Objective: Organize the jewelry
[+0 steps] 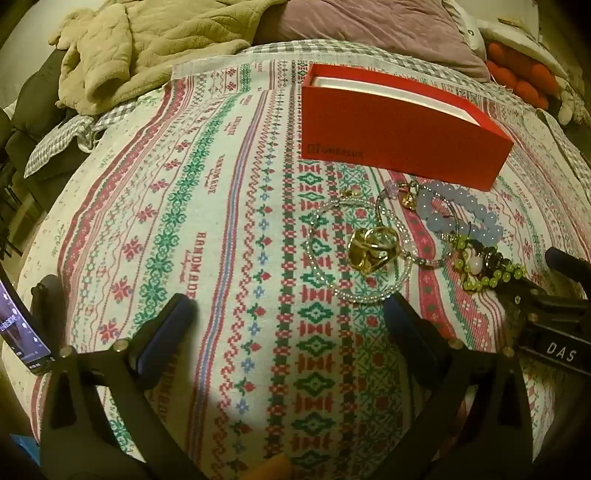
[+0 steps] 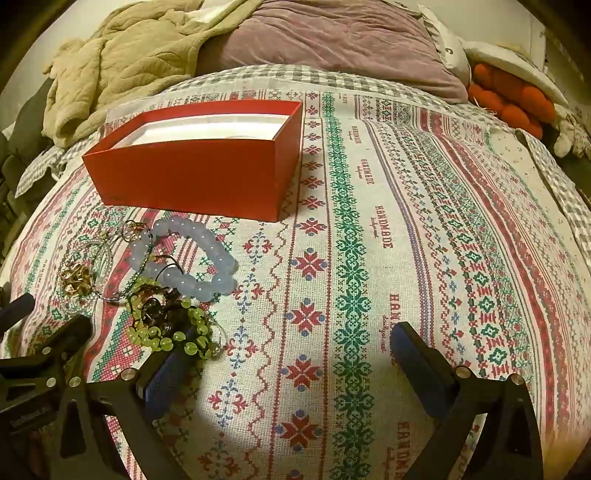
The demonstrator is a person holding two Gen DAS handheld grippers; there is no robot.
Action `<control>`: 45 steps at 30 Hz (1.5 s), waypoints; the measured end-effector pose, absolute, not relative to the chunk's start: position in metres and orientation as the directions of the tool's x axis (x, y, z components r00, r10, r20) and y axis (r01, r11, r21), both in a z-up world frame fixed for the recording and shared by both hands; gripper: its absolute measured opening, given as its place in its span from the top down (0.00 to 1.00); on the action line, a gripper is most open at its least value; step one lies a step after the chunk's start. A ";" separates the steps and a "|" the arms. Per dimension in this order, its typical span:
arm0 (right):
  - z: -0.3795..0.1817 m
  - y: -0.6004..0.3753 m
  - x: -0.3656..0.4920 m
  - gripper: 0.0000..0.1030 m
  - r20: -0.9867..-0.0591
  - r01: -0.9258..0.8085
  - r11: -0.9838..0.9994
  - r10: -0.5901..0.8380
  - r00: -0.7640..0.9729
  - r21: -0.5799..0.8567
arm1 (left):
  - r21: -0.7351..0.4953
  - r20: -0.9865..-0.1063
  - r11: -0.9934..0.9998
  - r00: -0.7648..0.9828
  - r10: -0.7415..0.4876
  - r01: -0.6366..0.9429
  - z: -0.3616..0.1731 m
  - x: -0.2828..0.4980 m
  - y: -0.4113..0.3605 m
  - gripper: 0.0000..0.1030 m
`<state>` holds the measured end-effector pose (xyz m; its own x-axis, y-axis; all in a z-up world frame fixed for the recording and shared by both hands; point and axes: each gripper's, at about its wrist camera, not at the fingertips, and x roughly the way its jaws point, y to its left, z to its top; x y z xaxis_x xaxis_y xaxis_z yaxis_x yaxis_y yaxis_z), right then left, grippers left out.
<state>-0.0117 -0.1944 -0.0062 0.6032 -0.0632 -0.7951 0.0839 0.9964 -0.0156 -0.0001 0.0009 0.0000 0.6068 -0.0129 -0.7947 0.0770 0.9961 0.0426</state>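
Note:
An open red box with a white inside stands on the patterned cloth. In front of it lies a heap of jewelry: a pale blue bead bracelet, a gold ring piece, a clear bead strand, and a green bead bracelet. My left gripper is open over bare cloth, just left of the heap. My right gripper is open too, its left finger beside the green beads. Nothing is between either pair of fingers.
A beige blanket and a purple pillow lie behind the box. Orange cushions sit at the far right. A lit phone stands at the cloth's left edge. Patterned cloth stretches right of the box.

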 end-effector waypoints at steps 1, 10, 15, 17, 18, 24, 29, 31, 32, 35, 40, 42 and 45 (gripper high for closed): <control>-0.006 -0.194 -0.012 0.00 -0.795 0.084 0.996 -0.067 0.603 -0.020 | 0.043 -0.795 0.996 0.607 -0.012 0.076 0.000 0.000 0.002 0.00; 0.002 -0.186 -0.001 0.00 -0.829 0.086 0.996 -0.080 0.554 -0.039 | 0.068 -0.808 0.995 0.589 0.012 0.073 0.005 -0.001 0.000 0.00; 0.034 -0.186 -0.015 0.00 -0.840 0.073 0.997 -0.074 0.537 -0.041 | 0.068 -0.800 0.994 0.600 0.003 0.086 0.040 -0.003 0.004 0.00; 0.045 -0.184 -0.019 0.00 -0.839 0.072 0.995 -0.098 0.535 -0.070 | 0.065 -0.804 0.993 0.595 -0.007 0.099 0.053 -0.005 0.001 0.00; 0.051 -0.185 -0.022 0.00 -0.835 0.077 0.994 -0.104 0.541 -0.073 | 0.052 -0.810 0.993 0.587 -0.019 0.105 0.057 -0.005 0.001 0.00; 0.065 -0.187 -0.030 0.00 -0.833 0.098 0.992 -0.116 0.541 -0.075 | 0.010 -0.847 0.993 0.529 -0.056 0.121 0.064 -0.003 -0.003 0.00; 0.068 -0.187 -0.026 0.00 -0.850 0.090 0.993 -0.107 0.516 -0.070 | 0.035 -0.860 0.991 0.510 -0.035 0.128 0.064 0.000 -0.007 0.00; 0.068 -0.187 -0.026 0.00 -0.849 0.090 0.992 -0.120 0.514 -0.086 | 0.040 -0.865 0.991 0.501 -0.029 0.127 0.063 0.000 -0.007 0.00; 0.068 -0.188 -0.026 0.00 -0.850 0.090 0.992 -0.122 0.513 -0.088 | 0.042 -0.868 0.991 0.496 -0.027 0.126 0.062 0.001 -0.006 0.00; 0.068 -0.186 -0.025 0.00 -0.853 0.083 0.993 -0.118 0.509 -0.088 | 0.042 -0.873 0.992 0.488 -0.023 0.122 0.059 0.001 -0.005 0.00; 0.070 -0.181 -0.025 0.00 -0.852 0.057 0.993 -0.115 0.511 -0.100 | 0.044 -0.872 0.992 0.489 -0.022 0.122 0.060 0.002 -0.005 0.00; 0.071 -0.179 -0.025 0.00 -0.852 0.052 0.994 -0.111 0.511 -0.098 | 0.047 -0.870 0.991 0.492 -0.019 0.122 0.061 0.002 -0.005 0.00; 0.071 -0.178 -0.024 0.00 -0.851 0.048 0.994 -0.112 0.514 -0.102 | 0.046 -0.873 0.992 0.488 -0.019 0.120 0.061 0.002 -0.004 0.00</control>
